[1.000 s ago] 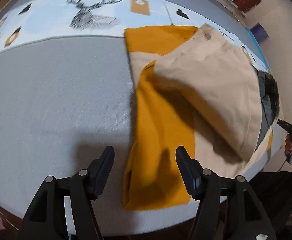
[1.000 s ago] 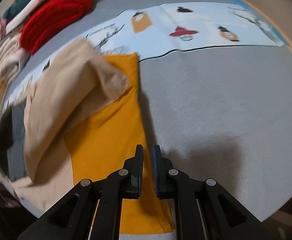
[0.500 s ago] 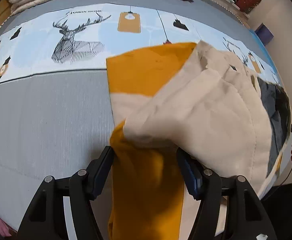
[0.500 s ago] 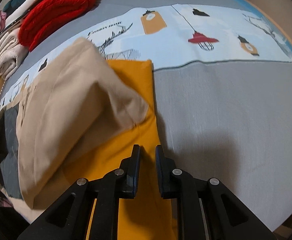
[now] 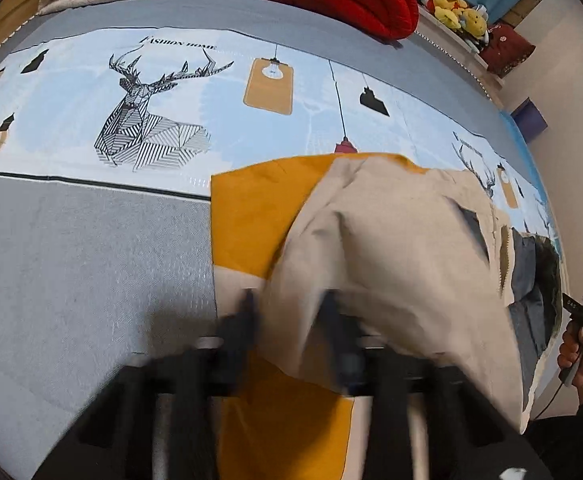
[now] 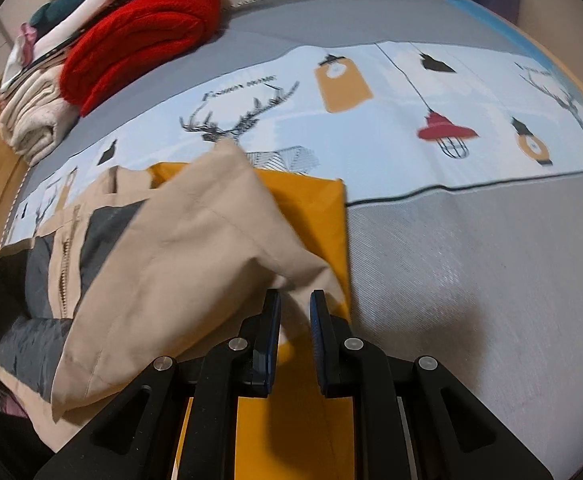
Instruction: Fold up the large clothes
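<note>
Grey woven bedspread (image 5: 83, 264), crumpled beige jacket (image 5: 391, 248)

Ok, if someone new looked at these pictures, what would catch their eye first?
Probably the mustard and beige jacket, part folded at the near edge of the bed, its beige fabric pinched in both the left gripper and the right gripper. Next, the deer print on the bedspread and the red blanket at the far side.
</note>
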`<state>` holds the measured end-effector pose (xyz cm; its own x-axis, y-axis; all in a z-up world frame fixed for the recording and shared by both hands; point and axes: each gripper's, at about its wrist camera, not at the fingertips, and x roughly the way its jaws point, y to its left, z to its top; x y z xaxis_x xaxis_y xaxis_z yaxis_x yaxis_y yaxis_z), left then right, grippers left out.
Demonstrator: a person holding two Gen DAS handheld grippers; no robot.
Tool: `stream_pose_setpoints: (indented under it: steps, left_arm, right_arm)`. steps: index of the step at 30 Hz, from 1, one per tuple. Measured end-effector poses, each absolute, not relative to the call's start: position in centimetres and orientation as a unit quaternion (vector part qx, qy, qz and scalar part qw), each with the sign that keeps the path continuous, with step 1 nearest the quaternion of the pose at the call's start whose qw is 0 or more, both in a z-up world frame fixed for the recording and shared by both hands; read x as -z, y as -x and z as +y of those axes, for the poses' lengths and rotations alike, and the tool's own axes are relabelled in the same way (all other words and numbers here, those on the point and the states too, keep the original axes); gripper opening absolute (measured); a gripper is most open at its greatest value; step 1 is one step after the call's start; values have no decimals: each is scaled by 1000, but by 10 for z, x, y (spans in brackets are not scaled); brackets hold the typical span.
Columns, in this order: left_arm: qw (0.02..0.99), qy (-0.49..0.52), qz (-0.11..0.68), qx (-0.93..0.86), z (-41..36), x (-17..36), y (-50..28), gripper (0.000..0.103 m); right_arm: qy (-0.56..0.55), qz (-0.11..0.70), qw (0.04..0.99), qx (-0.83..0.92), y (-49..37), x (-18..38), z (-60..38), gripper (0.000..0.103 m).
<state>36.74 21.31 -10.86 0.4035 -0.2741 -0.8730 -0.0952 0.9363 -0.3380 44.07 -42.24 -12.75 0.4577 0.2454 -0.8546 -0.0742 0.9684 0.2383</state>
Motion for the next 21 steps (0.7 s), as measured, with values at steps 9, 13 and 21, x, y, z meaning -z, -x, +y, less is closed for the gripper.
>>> stream_pose_setpoints:
  steps: [9,13,21]
  left_arm:
    - [822,251,511,-17,250,107,-364,4]
    - [796,268,542,-20,253,120,-365,14]
    - [788,276,551,-9,249,126,-364,38]
  right_arm:
    - [-215,431,875,-38,-442,98,-463,0]
    - [-228,468,854,-14,-448,115,-472,4]
    - [-148,511,844,-65,-450,129,-434,52]
